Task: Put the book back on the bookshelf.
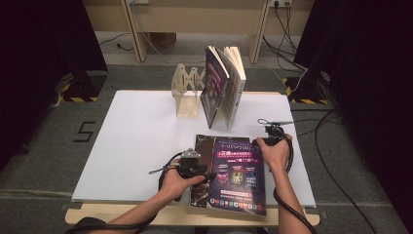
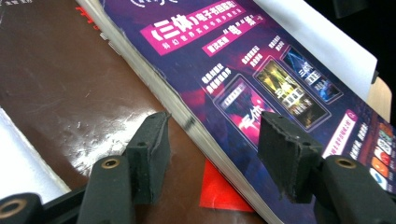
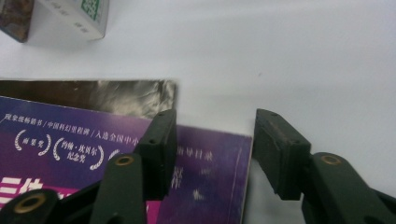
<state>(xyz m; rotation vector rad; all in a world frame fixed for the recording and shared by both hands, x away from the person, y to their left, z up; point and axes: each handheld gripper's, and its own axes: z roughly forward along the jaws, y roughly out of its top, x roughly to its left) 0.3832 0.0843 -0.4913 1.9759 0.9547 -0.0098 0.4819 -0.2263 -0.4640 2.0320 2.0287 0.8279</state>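
Observation:
A purple-covered book point(image 1: 238, 175) lies flat near the table's front edge, on top of a dark brown glossy book point(image 1: 203, 146). My left gripper point(image 1: 208, 175) is at the purple book's left side. In the left gripper view it point(image 2: 215, 154) is open and straddles the page edge: one jaw hangs over the brown book point(image 2: 60, 84), the other over the purple cover point(image 2: 261, 70). My right gripper point(image 1: 269, 139) is at the book's far right corner. In the right gripper view it point(image 3: 215, 149) is open, with one jaw over the purple cover point(image 3: 70, 154) and the other over bare table.
Two books point(image 1: 224, 87) stand upright and lean together at the back of the white table point(image 1: 131, 141), next to a wooden book stand point(image 1: 187, 92). The foot of one upright book point(image 3: 70, 16) is visible in the right gripper view. Cables lie on the floor to the right.

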